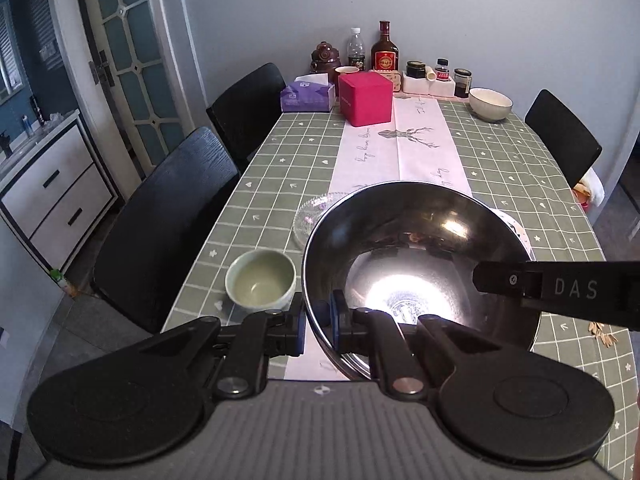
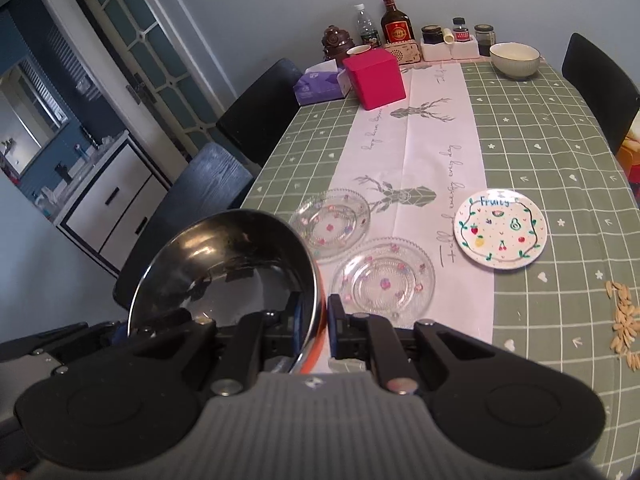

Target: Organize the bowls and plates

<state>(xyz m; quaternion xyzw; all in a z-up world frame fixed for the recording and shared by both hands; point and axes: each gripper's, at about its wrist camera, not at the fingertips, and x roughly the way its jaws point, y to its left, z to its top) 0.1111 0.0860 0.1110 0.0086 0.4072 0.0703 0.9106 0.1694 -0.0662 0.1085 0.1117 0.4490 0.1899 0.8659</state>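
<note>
Left gripper (image 1: 318, 322) clamped on the near left rim of a steel bowl (image 1: 420, 256), one pad inside and one outside; right gripper (image 2: 320, 326) pinching the same bowl's right rim, jaws nearly closed on the thin metal edge; bowl held between the two above the near end of the table (image 2: 560, 152), tilted in the right wrist view. Just left of the bowl, a pale green cup (image 1: 260, 280) standing on the checked cloth. Beyond the bowl, two clear glass plates (image 2: 330, 222) side by side on the white runner (image 2: 432, 136), nearly touching; to their right, apart, a white fruit-patterned plate (image 2: 500, 230). Far right, a white bowl (image 2: 514, 58) near the table's end; far centre, a red box (image 2: 376, 78).
</note>
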